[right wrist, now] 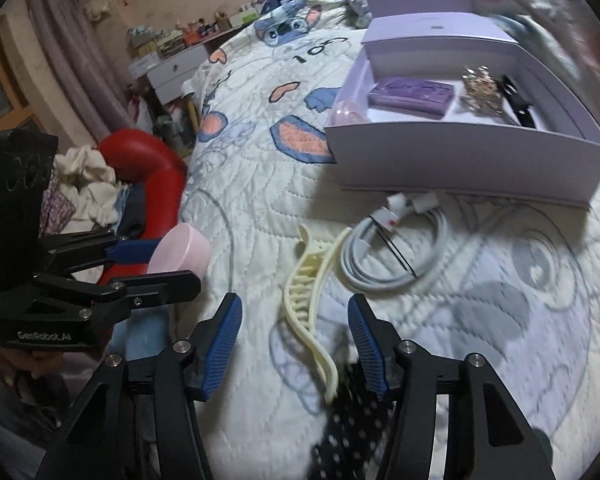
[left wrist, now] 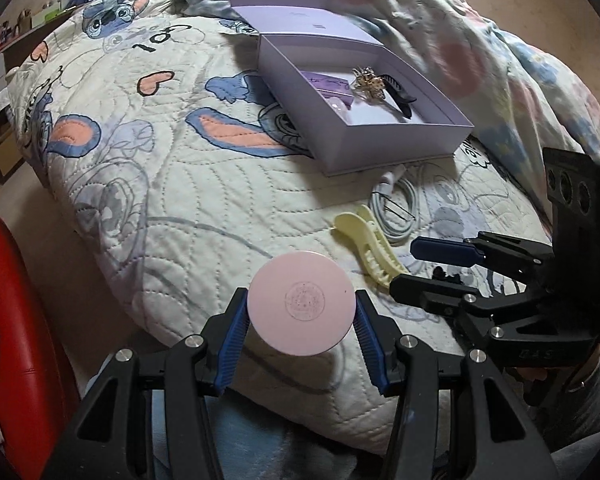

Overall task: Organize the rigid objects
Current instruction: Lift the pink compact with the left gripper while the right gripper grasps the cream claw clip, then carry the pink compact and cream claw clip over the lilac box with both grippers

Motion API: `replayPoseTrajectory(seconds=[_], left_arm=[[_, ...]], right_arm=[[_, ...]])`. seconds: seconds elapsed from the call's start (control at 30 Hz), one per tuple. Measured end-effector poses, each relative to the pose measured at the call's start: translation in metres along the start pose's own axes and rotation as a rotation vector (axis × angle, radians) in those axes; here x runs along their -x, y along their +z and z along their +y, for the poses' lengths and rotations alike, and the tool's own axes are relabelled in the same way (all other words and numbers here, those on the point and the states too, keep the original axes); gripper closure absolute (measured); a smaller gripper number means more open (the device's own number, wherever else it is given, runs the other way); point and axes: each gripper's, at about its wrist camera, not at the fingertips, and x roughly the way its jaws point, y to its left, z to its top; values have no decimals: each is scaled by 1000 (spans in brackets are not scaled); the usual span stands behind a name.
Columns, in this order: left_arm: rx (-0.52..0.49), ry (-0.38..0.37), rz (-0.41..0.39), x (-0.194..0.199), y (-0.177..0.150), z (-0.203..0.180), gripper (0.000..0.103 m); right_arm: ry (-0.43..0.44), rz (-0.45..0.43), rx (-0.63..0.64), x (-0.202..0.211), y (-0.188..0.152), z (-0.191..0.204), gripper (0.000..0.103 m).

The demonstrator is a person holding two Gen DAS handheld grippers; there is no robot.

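You are partway through: the box [right wrist: 460, 168] is already holding a purple case [right wrist: 412, 96], a gold clip [right wrist: 482, 88], a black clip [right wrist: 518, 104] and something pink [right wrist: 346, 114] in its near-left corner. Three things are lying on the bed [left wrist: 172, 184] outside it: the yellow clip [right wrist: 304, 308], the cable [right wrist: 396, 252] and a dotted black piece [right wrist: 352, 420].

Your left claw [left wrist: 302, 322] is gripping the pink disc [left wrist: 302, 300] across its width, flat face up; being round, it is showing no long axis. In the left wrist view, the box is sitting at about 1 o'clock from the disc, well apart.

Your right claw [right wrist: 296, 344] is standing half open around the yellow clip, pads not touching it. In the right wrist view, the clip's long axis is running from about 12 to 6 o'clock, teeth facing left, its tail end nearest you. The cable is lying just beside it, at 2 o'clock.
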Motion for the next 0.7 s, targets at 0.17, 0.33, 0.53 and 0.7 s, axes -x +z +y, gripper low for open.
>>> replayPoseTrajectory(seconds=[0.17, 0.33, 0.53, 0.7], left_arm=[[1, -6, 7, -5, 3, 7, 52], [4, -20, 16, -10, 5, 12, 52], [12, -41, 18, -11, 6, 15, 52], [-10, -44, -1, -1, 7, 12, 52]], right_arm=[[-3, 23, 17, -14, 7, 4, 63], [-43, 50, 21, -23, 8, 3, 80], [-44, 42, 24, -19, 7, 6, 81], [-46, -1, 37, -4, 8, 17, 81]])
